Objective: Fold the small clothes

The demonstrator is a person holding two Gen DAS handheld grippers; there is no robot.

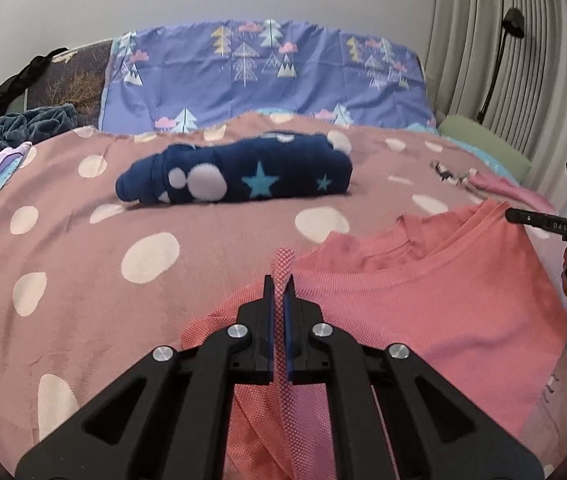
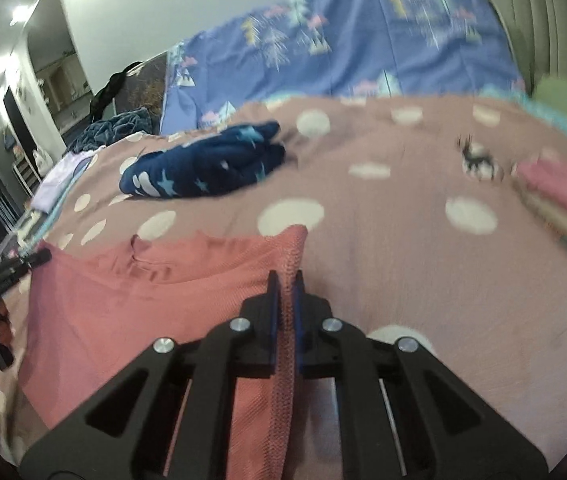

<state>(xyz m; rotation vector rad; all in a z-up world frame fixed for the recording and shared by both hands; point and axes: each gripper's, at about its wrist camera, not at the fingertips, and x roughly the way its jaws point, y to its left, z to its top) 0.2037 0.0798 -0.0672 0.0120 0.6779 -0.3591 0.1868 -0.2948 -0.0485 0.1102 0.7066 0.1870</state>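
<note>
Pink shirt (image 1: 443, 304) pinched by left gripper (image 1: 279, 280) and right gripper (image 2: 285, 276); lettering perhaps "DAS".

Polka-dot bedspread (image 1: 83, 264), blue tree-print sheet (image 1: 267, 92), pleated curtain (image 1: 479, 40), black lamp (image 1: 501, 56).

A coral-pink knit shirt (image 1: 423, 300) with a ribbed round neckline is spread over the dusty-pink, white-dotted bedspread (image 1: 83, 280), neckline toward the pillows, its two upper corners raised off the bed as narrow pinched folds of mesh-textured cloth, so that the fabric between them hangs in a shallow sag. Beyond it, well apart toward the head of the bed, lies a navy fleece garment (image 1: 239, 176) printed with turquoise stars and white spots, folded into a compact, thick bundle lying crosswise on the bedspread. At the right edge of the bed a further pink garment (image 2: 563, 188) lies flat; its shape cannot be made out.
</note>
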